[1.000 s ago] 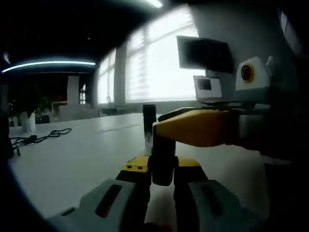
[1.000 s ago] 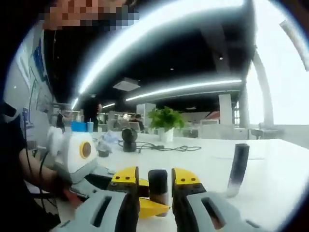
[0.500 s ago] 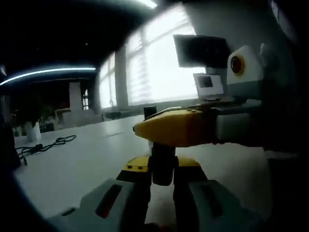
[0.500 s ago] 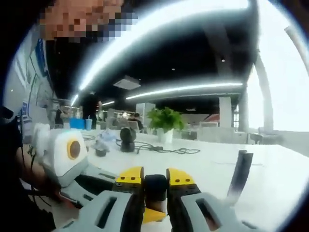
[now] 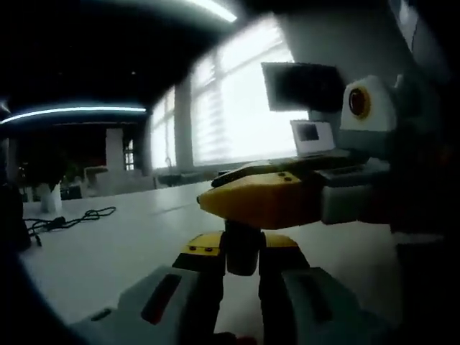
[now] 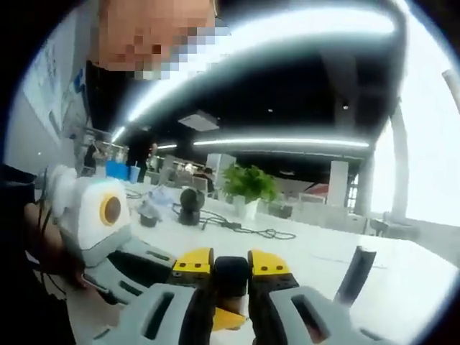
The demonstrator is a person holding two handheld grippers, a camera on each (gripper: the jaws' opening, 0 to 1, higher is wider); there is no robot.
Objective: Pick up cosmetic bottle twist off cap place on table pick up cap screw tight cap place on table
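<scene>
We hold the dark bottle (image 5: 242, 253) over the white table (image 5: 108, 244) with the left gripper (image 5: 242, 248), its yellow-tipped jaws narrowed against the bottle's sides. The right gripper (image 6: 231, 277) comes in across it, jaws pinched on the black cap (image 6: 231, 274) at the bottle's top. The tabletop is smooth and pale, with open room on the window side. A tall dark stick-shaped container (image 6: 353, 277) stands well apart near the far edge. A black cable (image 5: 61, 219) lies loose beside a potted plant (image 6: 248, 188).
</scene>
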